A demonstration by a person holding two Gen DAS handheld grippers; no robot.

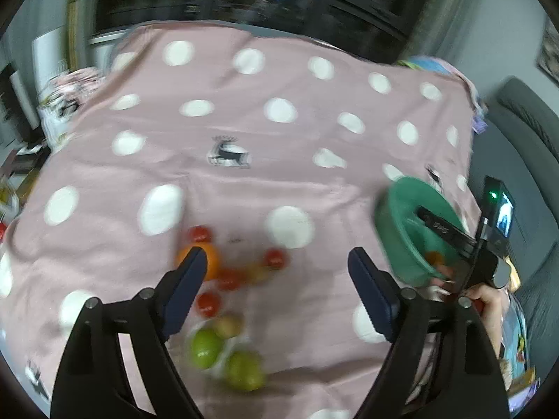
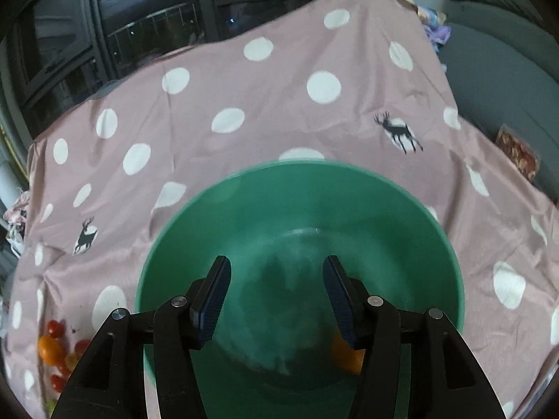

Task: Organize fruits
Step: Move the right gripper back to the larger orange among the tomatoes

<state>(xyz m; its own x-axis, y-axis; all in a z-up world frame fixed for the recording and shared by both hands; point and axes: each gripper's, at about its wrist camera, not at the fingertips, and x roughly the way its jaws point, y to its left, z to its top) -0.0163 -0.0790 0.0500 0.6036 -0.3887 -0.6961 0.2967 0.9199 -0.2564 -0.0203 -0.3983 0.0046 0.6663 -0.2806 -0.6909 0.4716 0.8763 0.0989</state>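
The left gripper hangs released, nothing between its jaws, over blurred fruits at six o'clock on the dotted cloth. The right gripper gapes empty over the green bowl. An orange piece at five o'clock in the bowl is half hidden behind the right jaw.

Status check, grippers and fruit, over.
Left gripper open, empty, over fruit pile. Right gripper open over green bowl; orange piece inside. Nothing blocking.

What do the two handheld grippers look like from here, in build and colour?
Both match: the left gripper and right gripper have matte black angular linkage arms with round silver pivot pins, ending in flat dark blue ribbed pads. The left view shows the right unit's black body carrying a small lit screen and green light.
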